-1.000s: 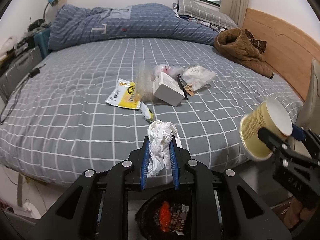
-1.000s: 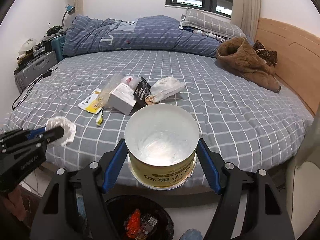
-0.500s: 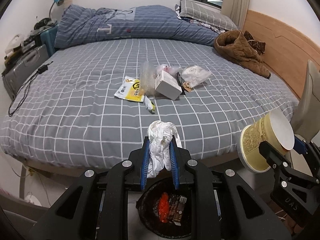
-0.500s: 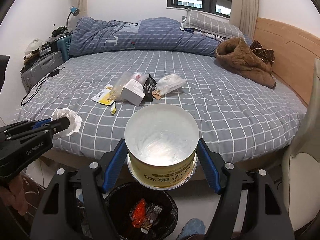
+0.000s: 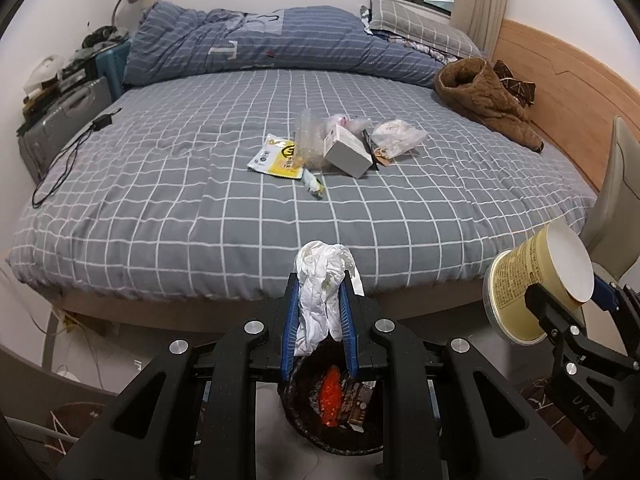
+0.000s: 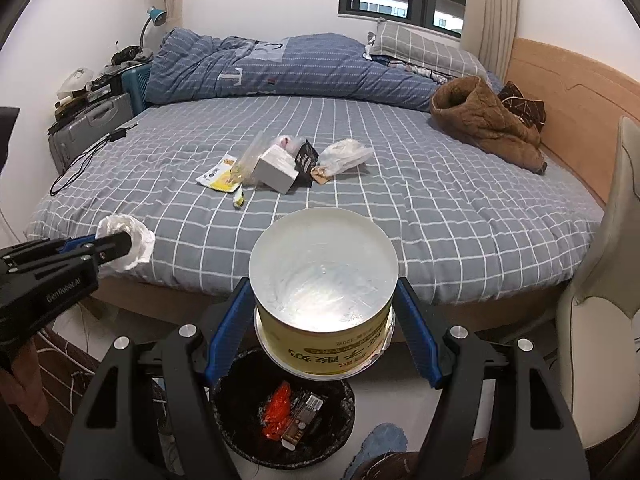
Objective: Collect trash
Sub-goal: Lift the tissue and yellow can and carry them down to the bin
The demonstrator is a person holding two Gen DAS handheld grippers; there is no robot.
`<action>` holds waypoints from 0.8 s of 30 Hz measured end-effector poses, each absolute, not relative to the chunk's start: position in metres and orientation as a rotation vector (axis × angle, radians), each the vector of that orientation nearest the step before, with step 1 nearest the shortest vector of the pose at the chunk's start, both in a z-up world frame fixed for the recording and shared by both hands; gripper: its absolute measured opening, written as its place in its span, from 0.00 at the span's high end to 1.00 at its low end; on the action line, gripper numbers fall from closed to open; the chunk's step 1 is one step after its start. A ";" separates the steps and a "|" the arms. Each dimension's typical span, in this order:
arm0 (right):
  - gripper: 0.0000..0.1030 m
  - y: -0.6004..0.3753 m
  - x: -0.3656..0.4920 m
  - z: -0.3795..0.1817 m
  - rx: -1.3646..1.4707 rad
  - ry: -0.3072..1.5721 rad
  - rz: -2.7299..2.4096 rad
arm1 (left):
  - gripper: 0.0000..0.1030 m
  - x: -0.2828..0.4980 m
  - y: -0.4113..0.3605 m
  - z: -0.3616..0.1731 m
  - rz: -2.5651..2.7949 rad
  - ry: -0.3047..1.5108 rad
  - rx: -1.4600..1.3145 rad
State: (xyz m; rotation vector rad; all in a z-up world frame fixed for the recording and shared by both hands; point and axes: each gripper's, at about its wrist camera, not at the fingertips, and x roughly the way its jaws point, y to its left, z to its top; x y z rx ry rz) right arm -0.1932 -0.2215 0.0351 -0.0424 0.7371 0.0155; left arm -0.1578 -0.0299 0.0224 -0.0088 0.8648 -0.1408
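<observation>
Left gripper [image 5: 320, 304]: clenched on a crumpled white tissue [image 5: 322, 292], which stands up between the blue pads and hangs down behind them.
Right gripper [image 6: 324, 312]: grasping an empty yellow cup [image 6: 323, 292], jaws wide, one blue pad on each side of the cup wall, its mouth tilted toward the bed.
Bin [image 6: 240, 432]: black-lined, on the floor at the foot of the bed, below both grippers; it holds an orange-red wrapper [image 6: 278, 408] and a dark packet.
Tissue place: in the air above the bin, in front of the bed's edge.
Cup place: in the air above the bin's near rim; in the left view it sits to the right of the tissue, apart from it.
Bed [image 5: 200, 208]: grey checked sheet, blue duvet bunched at the far side.
Trash on bed: a yellow packet [image 5: 276, 156], a white box [image 5: 346, 152], a clear bag [image 5: 398, 134] and small wrappers lie clustered mid-bed, well away from both grippers.
Brown coat [image 5: 484, 100]: by the headboard, right side.
</observation>
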 end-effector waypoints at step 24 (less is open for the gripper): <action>0.34 -0.217 -0.185 -0.067 -0.056 0.911 0.023 | 0.82 -0.160 -0.020 -0.077 -0.139 0.993 -0.024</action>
